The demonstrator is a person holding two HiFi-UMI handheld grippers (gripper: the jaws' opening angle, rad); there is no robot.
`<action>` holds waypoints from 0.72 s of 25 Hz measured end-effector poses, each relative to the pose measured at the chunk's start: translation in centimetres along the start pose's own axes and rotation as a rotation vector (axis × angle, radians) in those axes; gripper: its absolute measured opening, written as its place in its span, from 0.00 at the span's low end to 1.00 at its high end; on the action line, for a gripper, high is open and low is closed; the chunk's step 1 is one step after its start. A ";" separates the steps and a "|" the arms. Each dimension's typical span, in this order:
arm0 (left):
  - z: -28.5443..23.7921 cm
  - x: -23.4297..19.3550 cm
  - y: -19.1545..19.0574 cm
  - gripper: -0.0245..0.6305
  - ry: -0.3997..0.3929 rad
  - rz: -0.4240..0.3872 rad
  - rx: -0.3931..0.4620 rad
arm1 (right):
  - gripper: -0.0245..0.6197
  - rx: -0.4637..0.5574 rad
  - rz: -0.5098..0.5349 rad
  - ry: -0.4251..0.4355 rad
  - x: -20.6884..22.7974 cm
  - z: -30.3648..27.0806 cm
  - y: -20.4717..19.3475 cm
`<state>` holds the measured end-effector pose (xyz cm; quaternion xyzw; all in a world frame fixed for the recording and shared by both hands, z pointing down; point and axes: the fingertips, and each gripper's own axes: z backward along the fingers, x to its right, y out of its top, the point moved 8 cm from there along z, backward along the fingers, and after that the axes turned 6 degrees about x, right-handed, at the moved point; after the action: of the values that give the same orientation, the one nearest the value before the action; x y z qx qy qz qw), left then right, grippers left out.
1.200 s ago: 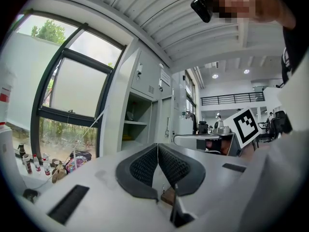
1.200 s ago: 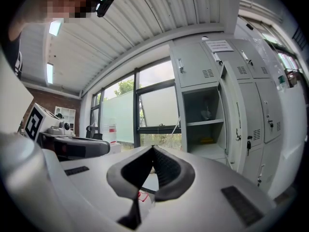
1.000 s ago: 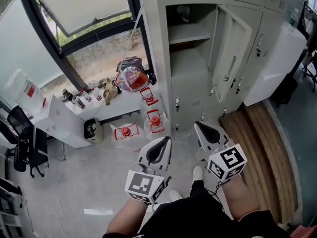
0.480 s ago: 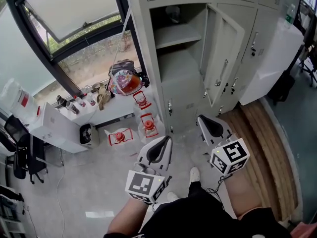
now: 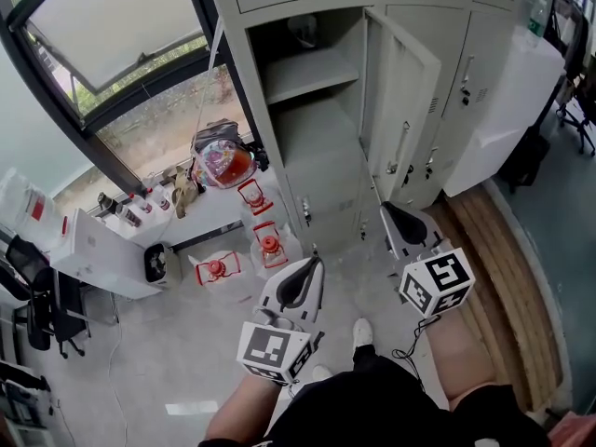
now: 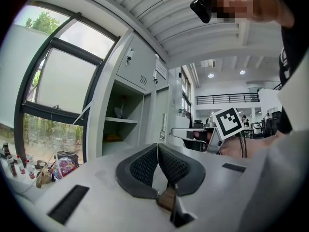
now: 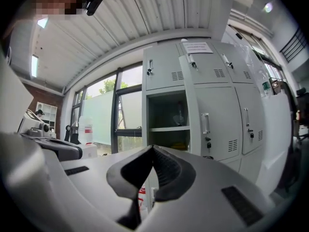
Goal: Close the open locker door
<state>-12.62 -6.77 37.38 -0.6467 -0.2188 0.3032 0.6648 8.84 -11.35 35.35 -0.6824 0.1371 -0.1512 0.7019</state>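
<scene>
The grey locker bank (image 5: 307, 170) has one tall door (image 5: 402, 110) swung out towards me, showing a compartment with a shelf (image 5: 303, 73). Both grippers are held level in front of the lockers, apart from them. My left gripper (image 5: 311, 264) is shut and empty, below the open compartment. My right gripper (image 5: 389, 214) is shut too, holding nothing, its tip just under the door's lower edge in the head view. In the right gripper view the jaws (image 7: 153, 149) meet before the compartment (image 7: 166, 122) and the door (image 7: 215, 124). The left gripper view shows closed jaws (image 6: 158, 147) and the door's handle (image 6: 163, 123).
Red lanterns (image 5: 270, 246) and a colourful bag (image 5: 223, 161) sit on the floor by the window (image 5: 102, 26) at the left. A white box (image 5: 93, 245) and an office chair (image 5: 37, 296) stand further left. Wooden boards (image 5: 498, 250) and a leaning white panel (image 5: 507, 101) are to the right.
Both grippers and the head have drawn nearer the lockers. The open door now looms larger, and the right gripper's tip has come up close beneath it. Both jaws stay closed.
</scene>
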 end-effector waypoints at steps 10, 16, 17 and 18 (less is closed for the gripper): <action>-2.6 -0.5 -0.7 0.07 0.021 0.020 -0.011 | 0.26 0.031 -0.005 -0.094 4.7 -1.2 0.4; -3.5 -0.8 -0.9 0.07 0.032 0.024 -0.015 | 0.38 0.041 0.003 -0.147 6.9 -2.5 1.0; -3.6 -0.7 -0.9 0.07 0.034 0.023 -0.015 | 0.41 0.040 0.005 -0.147 7.2 -2.8 1.0; -3.6 -0.7 -0.9 0.07 0.035 0.022 -0.014 | 0.42 0.038 0.006 -0.145 7.4 -3.1 1.1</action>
<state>-10.52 -9.86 38.14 -0.6590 -0.2022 0.2978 0.6604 14.40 -17.06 34.25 -0.6778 0.0850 -0.1015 0.7233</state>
